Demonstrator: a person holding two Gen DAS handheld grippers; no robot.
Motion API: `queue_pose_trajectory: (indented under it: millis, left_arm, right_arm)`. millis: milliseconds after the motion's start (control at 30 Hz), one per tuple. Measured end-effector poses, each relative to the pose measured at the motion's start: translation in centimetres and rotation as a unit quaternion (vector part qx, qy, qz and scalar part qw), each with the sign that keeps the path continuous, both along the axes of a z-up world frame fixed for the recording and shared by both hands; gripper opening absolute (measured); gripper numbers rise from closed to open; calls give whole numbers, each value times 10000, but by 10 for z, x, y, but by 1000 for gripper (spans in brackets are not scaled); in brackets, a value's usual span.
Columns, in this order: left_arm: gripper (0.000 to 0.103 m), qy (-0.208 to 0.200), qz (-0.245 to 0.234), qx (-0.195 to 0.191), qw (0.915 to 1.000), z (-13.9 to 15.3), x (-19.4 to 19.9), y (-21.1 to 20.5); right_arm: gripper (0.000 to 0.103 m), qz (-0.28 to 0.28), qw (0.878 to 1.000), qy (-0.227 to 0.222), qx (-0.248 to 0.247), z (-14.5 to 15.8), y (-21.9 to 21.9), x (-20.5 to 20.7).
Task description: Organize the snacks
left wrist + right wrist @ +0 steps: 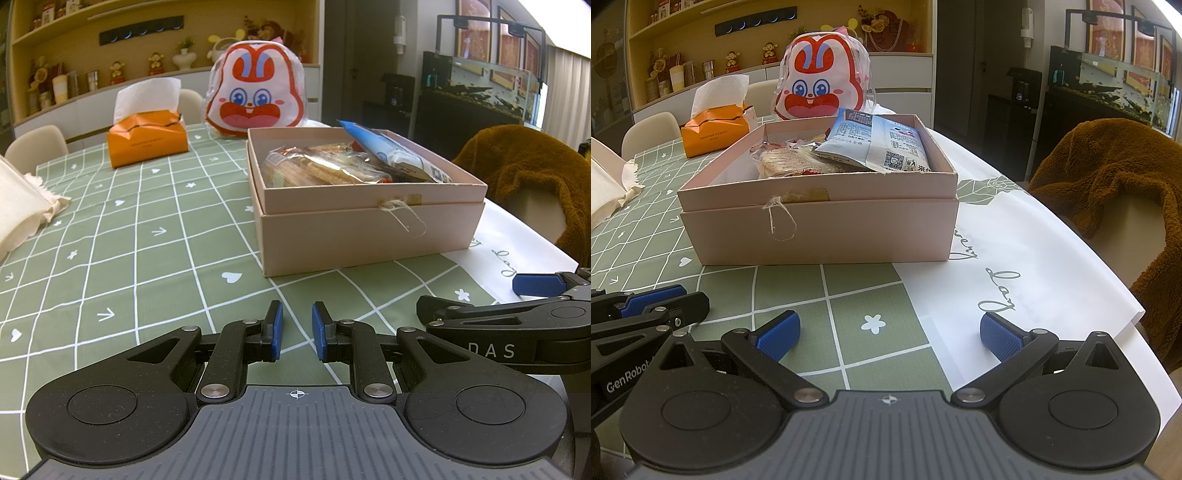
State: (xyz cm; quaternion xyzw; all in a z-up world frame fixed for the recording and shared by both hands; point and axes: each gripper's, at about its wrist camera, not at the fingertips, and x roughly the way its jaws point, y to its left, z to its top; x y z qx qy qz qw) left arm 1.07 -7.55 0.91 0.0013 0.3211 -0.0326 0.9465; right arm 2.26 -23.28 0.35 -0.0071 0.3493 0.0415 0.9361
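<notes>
A pink cardboard box [369, 232] [820, 236] stands open on the green checked tablecloth. In it lie a clear pack of biscuits [325, 170] [786, 162] and a blue and white snack packet [399, 151] [882, 144], which leans on the box's right wall. My left gripper [297, 330] is low over the cloth in front of the box, its jaws a narrow gap apart and empty. My right gripper [890, 334] is open wide and empty, in front of the box's right corner. Each gripper shows in the other's view, the right one [517, 295] and the left one [646, 302].
A rabbit-face bag [255, 92] [822, 79] stands behind the box. An orange tissue box [147, 140] [716, 131] is at the back left. A cream cloth [22, 206] lies at the left edge. A chair with a brown fleece [1115, 184] is at the right, by the table's rim.
</notes>
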Motion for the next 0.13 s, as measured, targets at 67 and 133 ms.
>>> queue_pose_trajectory:
  millis: [67,133]
  left_arm:
    - [21,1,-11,-43,10000,0,0,1]
    - [22,2,-17,-54,10000,0,0,2]
  right_arm:
    - [103,0,10000,0,0,0,0,0]
    - [103,-1,10000,0,0,0,0,0]
